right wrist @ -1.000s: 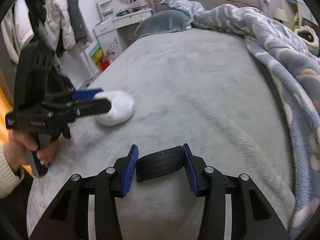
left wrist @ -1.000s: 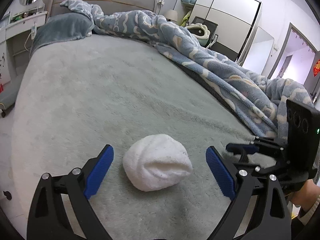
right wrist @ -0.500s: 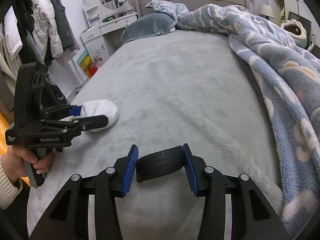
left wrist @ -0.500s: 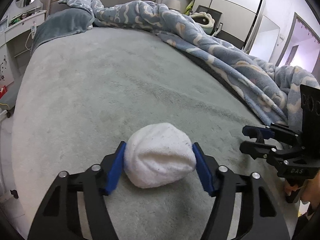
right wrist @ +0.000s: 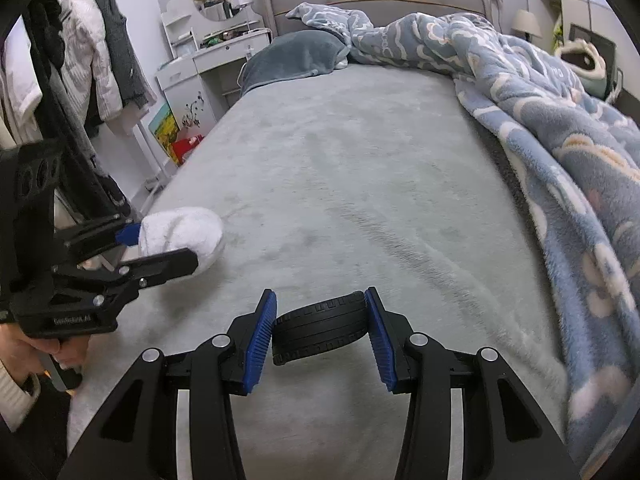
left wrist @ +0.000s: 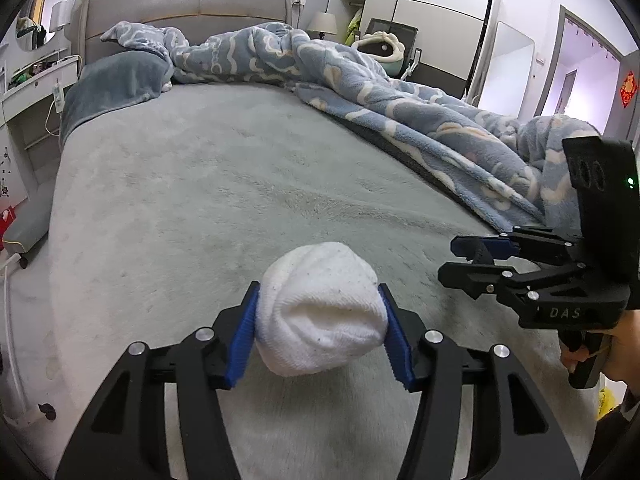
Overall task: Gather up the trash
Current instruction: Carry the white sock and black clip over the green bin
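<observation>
1. Left tongs (left wrist: pixel 320 322) clamped on a soft white rolled-up cloth bundle (left wrist: pixel 322 310), blue ribbed pads pressed into both of its sides.
2. Bundle sits low over the grey plush bed cover (left wrist: pixel 208 184), near the bed's foot-end left edge; cannot tell whether lifted clear or touching.
3. Right tongs (right wrist: pixel 320 334) closed around a small black rubber toy tyre (right wrist: pixel 320 330), tread facing the camera, gripped across its flat sides.
4. Tyre held above the bed cover (right wrist: pixel 360 152), well apart from the bundle (right wrist: pixel 182 236).
5. Seen from the right wrist camera: left tongs (right wrist: pixel 160 248) at the left edge, white bundle between the fingers.
6. Seen from the left wrist camera: right tongs (left wrist: pixel 466 258) at the right, side-on, fingers close together.
7. Crumpled blue fleece blanket with cream cloud pattern (left wrist: pixel 400 108) piled along the bed's right side and headboard end.
8. Grey-blue pillow (left wrist: pixel 116 80) at the head of the bed.
</observation>
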`<state>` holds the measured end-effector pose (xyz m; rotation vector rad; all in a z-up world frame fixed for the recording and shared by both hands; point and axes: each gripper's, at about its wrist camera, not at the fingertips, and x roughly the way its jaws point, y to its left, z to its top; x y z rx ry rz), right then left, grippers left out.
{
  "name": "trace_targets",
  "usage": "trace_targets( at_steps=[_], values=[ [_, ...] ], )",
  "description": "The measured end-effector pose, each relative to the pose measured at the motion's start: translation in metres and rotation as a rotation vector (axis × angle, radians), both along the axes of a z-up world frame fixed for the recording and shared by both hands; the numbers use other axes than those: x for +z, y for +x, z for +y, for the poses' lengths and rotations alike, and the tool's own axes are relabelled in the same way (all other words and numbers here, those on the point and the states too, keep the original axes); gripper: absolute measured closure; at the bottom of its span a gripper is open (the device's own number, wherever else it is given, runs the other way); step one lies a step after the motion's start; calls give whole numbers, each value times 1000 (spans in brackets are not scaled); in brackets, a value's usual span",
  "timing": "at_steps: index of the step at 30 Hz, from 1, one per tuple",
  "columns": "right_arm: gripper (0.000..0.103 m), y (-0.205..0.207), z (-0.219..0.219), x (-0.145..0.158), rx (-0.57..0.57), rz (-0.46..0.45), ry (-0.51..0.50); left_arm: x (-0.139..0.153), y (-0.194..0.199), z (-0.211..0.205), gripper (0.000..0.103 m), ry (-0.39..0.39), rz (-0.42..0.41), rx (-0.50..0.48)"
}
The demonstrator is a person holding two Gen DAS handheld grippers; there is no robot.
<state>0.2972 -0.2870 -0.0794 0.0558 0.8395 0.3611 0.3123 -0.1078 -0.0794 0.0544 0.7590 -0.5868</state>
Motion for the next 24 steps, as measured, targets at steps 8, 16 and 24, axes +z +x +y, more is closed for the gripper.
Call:
trace_targets(
  at_steps=[8,16,24],
  values=[
    [57,-28,23,13,-7,-22,-11,20,-32,26,44,-17,-15,19],
    [57,-61,47,23,-5,-44,-9,31,-64,56,44,-2,-38,64],
    [57,-92,68,27,-11,-56,2,33,-96,87,44,13,-22,85]
  ],
)
